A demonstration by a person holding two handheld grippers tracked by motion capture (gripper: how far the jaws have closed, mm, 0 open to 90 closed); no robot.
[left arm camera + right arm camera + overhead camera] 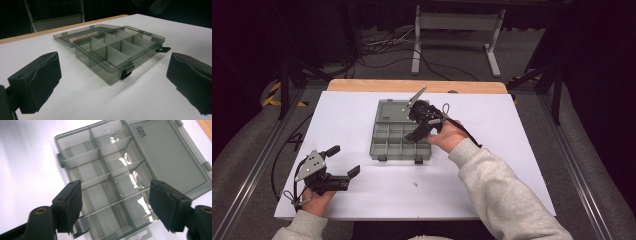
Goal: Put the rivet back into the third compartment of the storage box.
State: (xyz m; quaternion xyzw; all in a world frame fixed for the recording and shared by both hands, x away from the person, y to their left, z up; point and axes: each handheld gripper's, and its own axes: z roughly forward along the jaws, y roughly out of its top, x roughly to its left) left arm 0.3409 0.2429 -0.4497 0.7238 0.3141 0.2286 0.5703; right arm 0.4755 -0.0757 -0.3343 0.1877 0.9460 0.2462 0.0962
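White sheeting covers the table [362,120], whose wooden far edge borders a dark floor strewn with cables. At the centre lies a translucent grey compartment box [399,140], its hinged lid [394,109] folded flat away from the person and its divided tray [117,53] empty; two dark latches [126,71] hang at the near rim. The right gripper [422,127] hovers over the tray's right side, jaws spread wide and holding nothing, with compartments [112,187] seen between them. The left gripper [343,161] rests near the table's front left corner, well apart from the box, jaws likewise spread. A tiny pale object [415,184] lies near the front edge.
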